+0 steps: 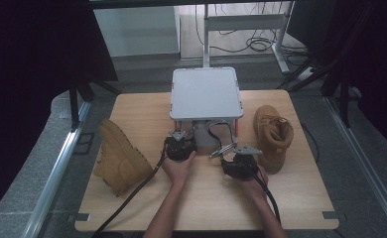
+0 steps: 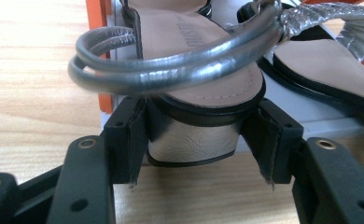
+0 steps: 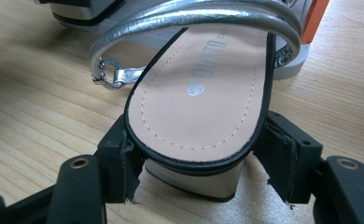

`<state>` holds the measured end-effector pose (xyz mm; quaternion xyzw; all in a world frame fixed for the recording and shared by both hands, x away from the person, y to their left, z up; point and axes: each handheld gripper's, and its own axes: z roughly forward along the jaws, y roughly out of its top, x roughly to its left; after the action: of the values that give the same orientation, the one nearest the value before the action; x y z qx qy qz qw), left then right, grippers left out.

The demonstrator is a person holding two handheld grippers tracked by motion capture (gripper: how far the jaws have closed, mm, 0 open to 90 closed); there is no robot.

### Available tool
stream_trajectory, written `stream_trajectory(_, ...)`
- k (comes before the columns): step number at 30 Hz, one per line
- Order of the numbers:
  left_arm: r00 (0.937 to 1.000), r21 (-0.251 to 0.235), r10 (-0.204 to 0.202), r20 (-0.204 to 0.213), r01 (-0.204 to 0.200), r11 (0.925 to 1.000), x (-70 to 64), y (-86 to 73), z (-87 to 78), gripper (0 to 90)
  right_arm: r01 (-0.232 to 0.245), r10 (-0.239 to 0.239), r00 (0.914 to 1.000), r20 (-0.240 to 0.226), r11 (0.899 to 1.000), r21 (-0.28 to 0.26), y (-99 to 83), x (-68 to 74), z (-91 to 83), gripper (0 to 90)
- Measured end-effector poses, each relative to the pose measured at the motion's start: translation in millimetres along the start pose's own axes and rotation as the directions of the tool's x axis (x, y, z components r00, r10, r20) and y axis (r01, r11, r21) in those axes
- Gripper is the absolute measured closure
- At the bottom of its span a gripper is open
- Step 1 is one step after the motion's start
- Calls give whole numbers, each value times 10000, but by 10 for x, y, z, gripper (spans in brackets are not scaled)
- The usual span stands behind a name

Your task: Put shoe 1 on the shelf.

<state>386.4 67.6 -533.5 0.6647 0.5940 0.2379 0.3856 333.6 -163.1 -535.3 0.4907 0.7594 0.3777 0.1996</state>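
Two silver-strapped sandals with beige insoles and silver block heels lie at the front of a small grey shelf [image 1: 206, 91]. My left gripper [image 1: 181, 142] [image 2: 194, 140] is shut on the heel end of the left sandal [image 2: 171, 32], one pad on each side of the silver heel. My right gripper [image 1: 234, 157] [image 3: 196, 158] is shut on the heel end of the right sandal [image 3: 203, 107], its pads pressing the black sole edge. That sandal's strap and buckle [image 3: 110, 77] arch over the insole. The right sandal [image 2: 320, 60] also shows beside the left one.
The shelf stands on orange legs [image 2: 96, 46] [image 3: 318, 18] at the table's back middle. A tan boot [image 1: 122, 156] lies on its side at the left; another tan boot [image 1: 273, 136] stands at the right, close to my right gripper. Bare wood lies in front.
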Motion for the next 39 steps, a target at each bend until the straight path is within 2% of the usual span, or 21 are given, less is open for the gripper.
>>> stream_trajectory(3, 9999, -5, -154, 62, 154, 9999, 21, 26, 32, 418, 12, -12, 10000, 18, 10000, -6, -1, 1, 0, 358)
stream_trajectory(11, 9998, -8, -169, 85, 169, 9999, 28, 36, 44, 417, 11, -11, 10000, 36, 10000, -10, -1, 3, 0, 358)
stream_trajectory(15, 10000, 160, -7, 88, 6, 9999, 41, 67, 53, 417, 13, -13, 10000, 42, 10000, -9, -2, 4, -1, 358)
stream_trajectory(25, 9997, 263, 80, 209, -86, 9996, 63, 87, 61, 418, -18, 18, 10000, 97, 10000, -40, -4, 12, 0, 360)
stream_trajectory(33, 9995, 368, 154, 284, -165, 9992, 74, 100, 59, 418, -287, 293, 9993, 226, 9992, -269, 27, 22, -26, 371)
stream_trajectory(39, 9993, 457, 207, 309, -221, 9987, 81, 107, 56, 418, -544, 572, 9971, 498, 9969, -563, 71, 48, -24, 384)
